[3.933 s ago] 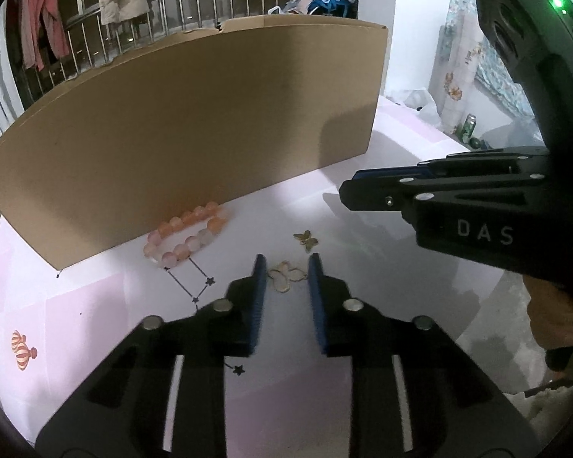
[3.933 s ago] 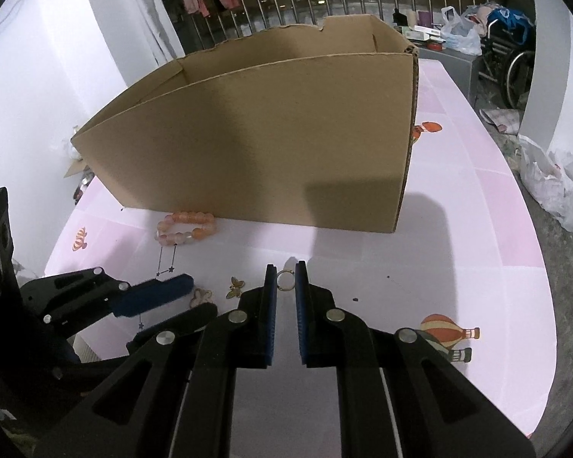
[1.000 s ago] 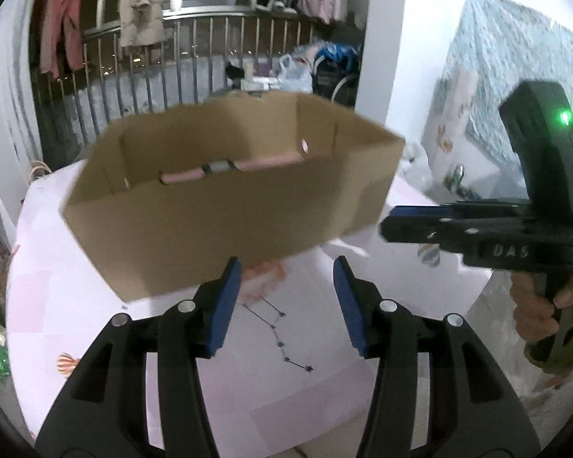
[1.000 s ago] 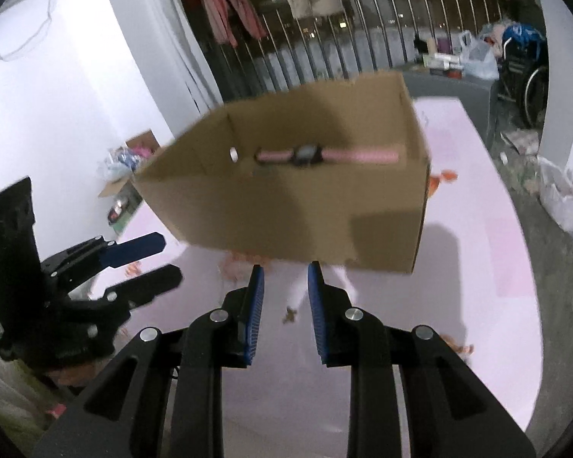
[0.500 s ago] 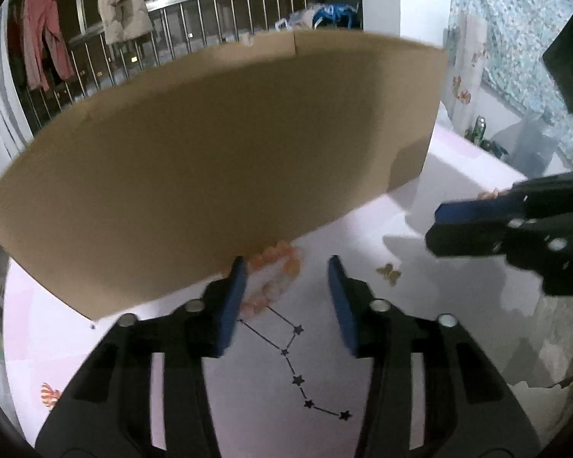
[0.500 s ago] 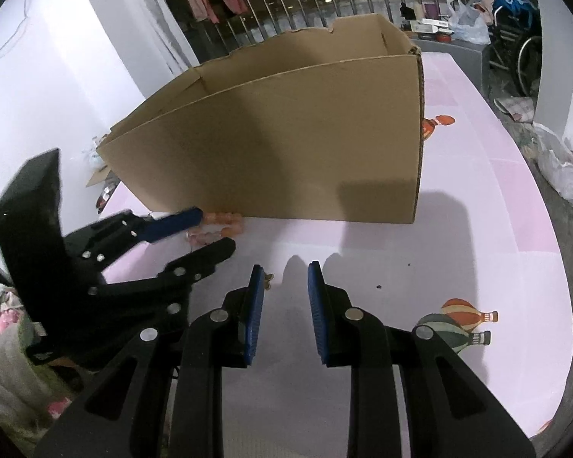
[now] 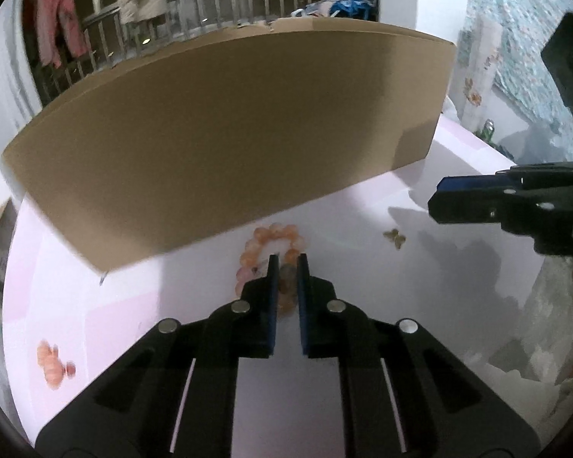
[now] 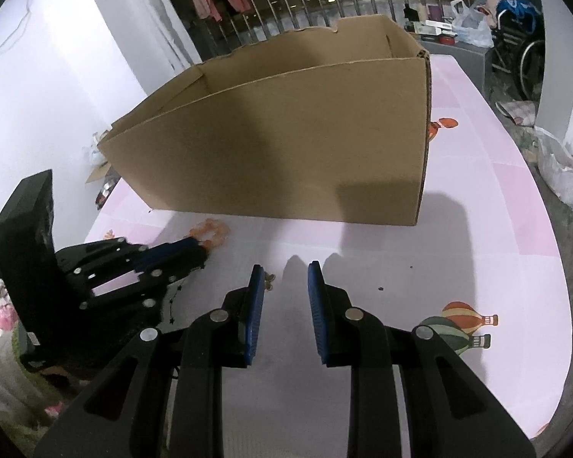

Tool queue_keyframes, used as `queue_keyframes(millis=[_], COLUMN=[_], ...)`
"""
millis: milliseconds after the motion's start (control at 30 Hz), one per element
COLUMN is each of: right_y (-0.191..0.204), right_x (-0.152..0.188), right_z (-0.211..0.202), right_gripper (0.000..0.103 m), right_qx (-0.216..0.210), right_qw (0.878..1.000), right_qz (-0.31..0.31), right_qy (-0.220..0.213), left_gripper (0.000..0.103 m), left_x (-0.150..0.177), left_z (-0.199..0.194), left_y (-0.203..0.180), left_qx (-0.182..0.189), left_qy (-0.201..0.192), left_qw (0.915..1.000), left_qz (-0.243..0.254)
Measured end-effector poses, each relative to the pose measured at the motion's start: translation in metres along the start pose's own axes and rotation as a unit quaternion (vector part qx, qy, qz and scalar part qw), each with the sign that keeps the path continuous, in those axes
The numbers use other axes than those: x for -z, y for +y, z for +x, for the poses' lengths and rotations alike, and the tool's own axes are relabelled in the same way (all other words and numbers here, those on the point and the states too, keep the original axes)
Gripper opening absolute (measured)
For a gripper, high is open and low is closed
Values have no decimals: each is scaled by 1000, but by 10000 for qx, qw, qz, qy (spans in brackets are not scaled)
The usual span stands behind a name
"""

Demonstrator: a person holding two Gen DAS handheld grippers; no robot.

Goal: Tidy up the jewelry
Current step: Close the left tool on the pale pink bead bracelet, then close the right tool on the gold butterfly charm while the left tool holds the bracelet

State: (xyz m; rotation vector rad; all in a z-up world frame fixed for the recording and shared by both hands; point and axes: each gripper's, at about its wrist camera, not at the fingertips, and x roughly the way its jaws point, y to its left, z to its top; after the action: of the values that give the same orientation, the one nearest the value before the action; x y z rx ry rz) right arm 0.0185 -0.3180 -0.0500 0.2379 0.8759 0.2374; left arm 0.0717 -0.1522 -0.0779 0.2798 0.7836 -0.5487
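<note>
Down at the tabletop: left gripper (image 7: 285, 263), black-framed with blue pads, fingers drawn close on the near arc of the peach-and-pink beaded bracelet (image 7: 265, 242) — beads visible between the pads, so pinching it by the look of things, low enough to catch the strand where it lies flat on the pale pink patterned tablecloth (image 7: 95, 305). Bracelet still on the cloth, just in front of the tall brown cardboard box (image 7: 225, 145), near its long front wall; placed there presumably for a short lift over the rim and into the open top. From the right wrist view, same grip confirmed only roughly — blue tips at the bracelet's edge, contact point partly hidden by the fingers.

Right gripper (image 8: 285, 269) held off to the side, jaws spread with nothing between them, hovering over bare cloth. Likely waiting its turn — the small gold butterfly charm (image 7: 394, 237) lies close by, well apart from the bracelet, beside the left pad in the right wrist view.

Next, probably: a clean lift, high enough to clear the box wall. Risk: a round bead slipping from the pads.
</note>
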Motion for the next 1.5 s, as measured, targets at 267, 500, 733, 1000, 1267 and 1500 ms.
queue_keyframes(millis=[267, 500, 733, 1000, 1267, 1500], right_y=[8, 10, 25, 24, 38, 43], right_x=[-2, -4, 0, -2, 0, -1], right_z=[9, 21, 26, 19, 28, 35], right_gripper=[24, 24, 24, 24, 24, 18], right_qx=[-6, 13, -268, -1, 576, 600], right_qw=[9993, 9984, 9971, 9977, 9903, 9883], right_qz=[-298, -345, -474, -570, -1237, -1367], right_qy=[216, 440, 532, 361, 258, 301], left_gripper=[8, 8, 8, 8, 8, 8], left_x=[13, 13, 13, 14, 14, 14], left_z=[-10, -9, -11, -12, -12, -12], left_y=[17, 20, 21, 23, 23, 23], left_qx=[-50, -24, -15, -11, -10, -13], left_qy=[58, 49, 41, 37, 38, 35], left_qw=[9989, 9988, 9987, 9986, 9987, 9986], left_qz=[-464, -496, -517, -520, -515, -519])
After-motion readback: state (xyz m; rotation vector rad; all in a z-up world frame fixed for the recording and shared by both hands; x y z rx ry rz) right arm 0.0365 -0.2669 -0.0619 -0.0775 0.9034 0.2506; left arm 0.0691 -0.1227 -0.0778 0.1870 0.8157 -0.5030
